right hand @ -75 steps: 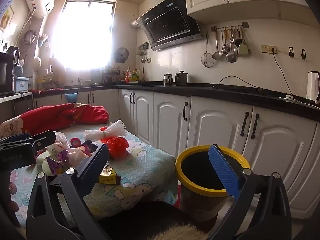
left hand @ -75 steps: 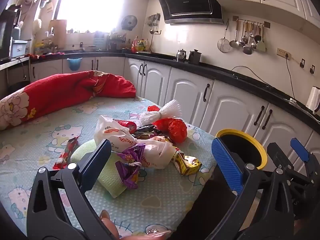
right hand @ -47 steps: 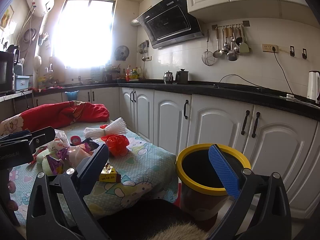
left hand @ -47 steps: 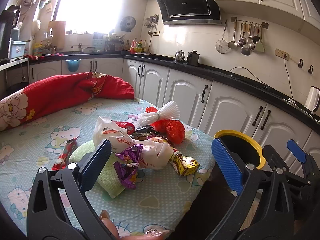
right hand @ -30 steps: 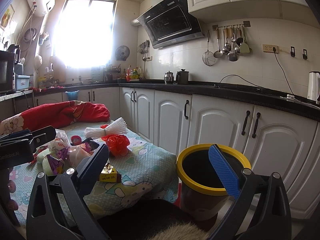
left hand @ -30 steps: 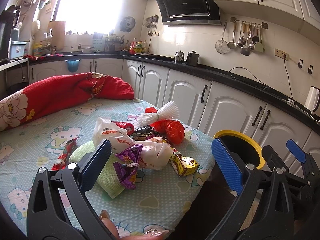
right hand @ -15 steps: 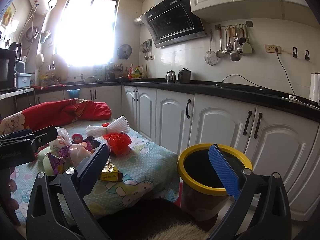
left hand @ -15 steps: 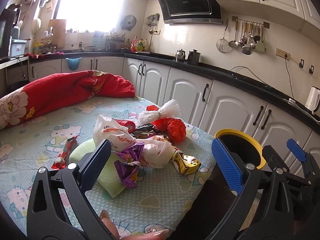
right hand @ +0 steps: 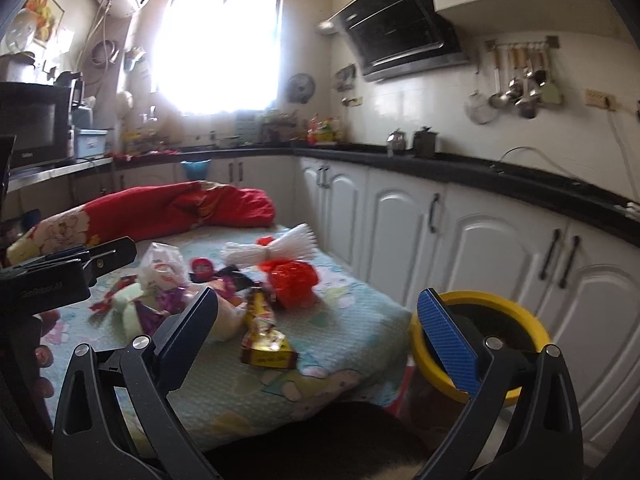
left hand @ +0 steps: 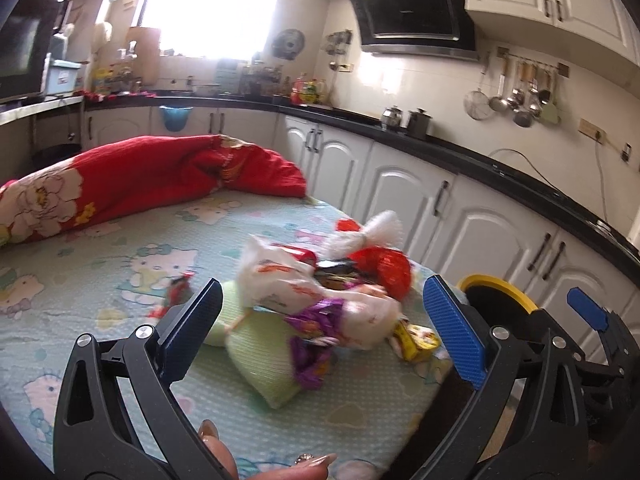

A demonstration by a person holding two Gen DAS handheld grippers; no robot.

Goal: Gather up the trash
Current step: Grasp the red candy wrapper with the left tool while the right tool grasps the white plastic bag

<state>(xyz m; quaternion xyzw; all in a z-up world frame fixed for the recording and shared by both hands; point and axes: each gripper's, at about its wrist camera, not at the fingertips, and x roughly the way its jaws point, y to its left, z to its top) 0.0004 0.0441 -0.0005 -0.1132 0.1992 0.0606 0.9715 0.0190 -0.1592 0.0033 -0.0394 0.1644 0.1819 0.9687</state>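
Note:
A heap of trash lies near the right edge of the table [left hand: 100, 264]: a white printed bag [left hand: 288, 284], a purple wrapper [left hand: 312, 344], a yellow-red snack packet [left hand: 418, 340] [right hand: 264, 344], a red crumpled bag [left hand: 384, 268] [right hand: 294, 280] and a white straw bundle [left hand: 372, 232] [right hand: 272, 250]. A pale green cloth [left hand: 260, 356] sits under the heap. My left gripper [left hand: 324, 320] is open, just short of the heap. My right gripper [right hand: 316, 324] is open above the table's corner. A yellow-rimmed bin [right hand: 484, 344] [left hand: 496, 292] stands on the floor to the right.
A red flowered quilt [left hand: 132, 188] is bunched at the table's far side. A small red wrapper [left hand: 174, 292] lies left of the heap. White cabinets [right hand: 404, 232] under a black counter run behind the table and bin. Fingers [left hand: 216, 448] show at the bottom edge.
Both grippers have moved: the left one closer to the heap, the right one swung left toward the table, so the bin now sits further right in its view. Both stay open.

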